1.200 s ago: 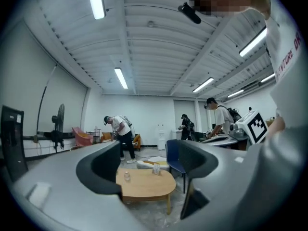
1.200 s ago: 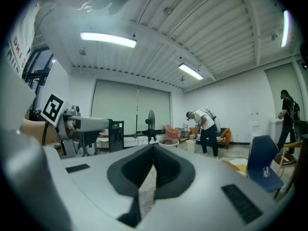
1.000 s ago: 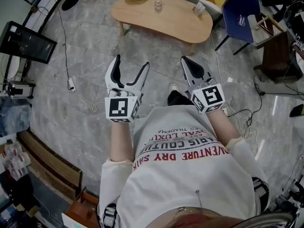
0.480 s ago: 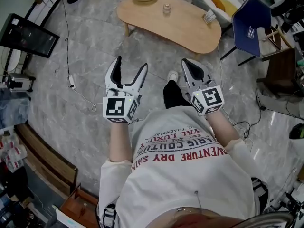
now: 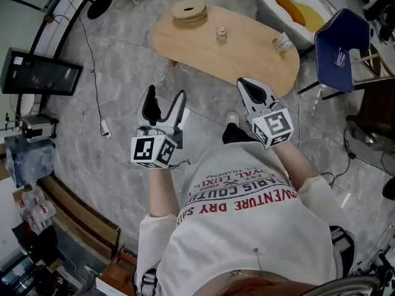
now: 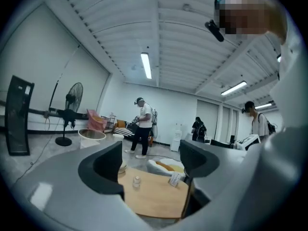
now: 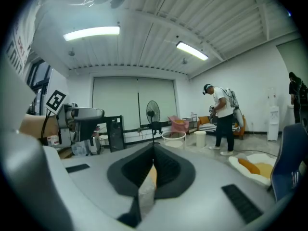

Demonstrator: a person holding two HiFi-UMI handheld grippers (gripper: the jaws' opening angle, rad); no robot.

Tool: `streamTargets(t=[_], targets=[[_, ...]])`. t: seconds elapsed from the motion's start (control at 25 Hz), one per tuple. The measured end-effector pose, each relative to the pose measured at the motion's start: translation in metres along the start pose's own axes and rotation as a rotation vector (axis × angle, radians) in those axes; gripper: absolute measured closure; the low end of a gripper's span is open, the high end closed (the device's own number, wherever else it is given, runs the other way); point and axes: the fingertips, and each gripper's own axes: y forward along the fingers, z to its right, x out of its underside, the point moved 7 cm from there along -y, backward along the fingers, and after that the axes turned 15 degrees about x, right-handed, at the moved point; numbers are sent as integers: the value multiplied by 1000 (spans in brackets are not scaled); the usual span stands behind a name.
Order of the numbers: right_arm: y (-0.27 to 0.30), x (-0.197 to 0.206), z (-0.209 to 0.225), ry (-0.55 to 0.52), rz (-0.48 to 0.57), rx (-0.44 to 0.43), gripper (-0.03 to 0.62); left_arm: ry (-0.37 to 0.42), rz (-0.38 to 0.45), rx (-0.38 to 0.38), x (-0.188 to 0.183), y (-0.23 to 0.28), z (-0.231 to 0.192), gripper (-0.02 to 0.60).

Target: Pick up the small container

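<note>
The small container (image 5: 221, 32), a clear little jar, stands on the far half of the light wooden table (image 5: 247, 60) ahead of me. In the left gripper view the small container (image 6: 137, 182) shows far off between the two jaws. My left gripper (image 5: 166, 93) is held open over the floor, well short of the table, with nothing between its fingers. Close to the table's near edge, my right gripper (image 5: 245, 84) is shut and empty. The right gripper view shows the right gripper (image 7: 153, 170) with its pads pressed together.
A round wooden spool (image 5: 189, 10) and a small card (image 5: 283, 42) also sit on the table. A blue chair (image 5: 342, 48) and a white cushion bed (image 5: 296, 5) stand to the right. A cable (image 5: 105, 128) runs over the floor at left. A person (image 6: 142, 126) stands further back.
The table has come closer and lower in the head view as I walk towards it. Both grippers keep their pose, the left open and the right shut.
</note>
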Motion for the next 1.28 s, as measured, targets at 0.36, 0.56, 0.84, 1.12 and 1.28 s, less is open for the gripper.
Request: streamTargets(t=[0.36,0.56,0.84,1.12,1.28], targets=[[107,4,88,36,-59,41,586,73,-188,44,28,137,-64,198],[150,1,100,53,-79,98,586,72,-256,129,38,188,-101,196],[209,14,120,100,-149,220,586,77,-365,366,65,287,-158,196],[263,53,135,175,-224,346,586,98,-445,565,117,366,-201,196],[292,101,154,244,-277,433,586,99,-500,606,179,392,-222,198]])
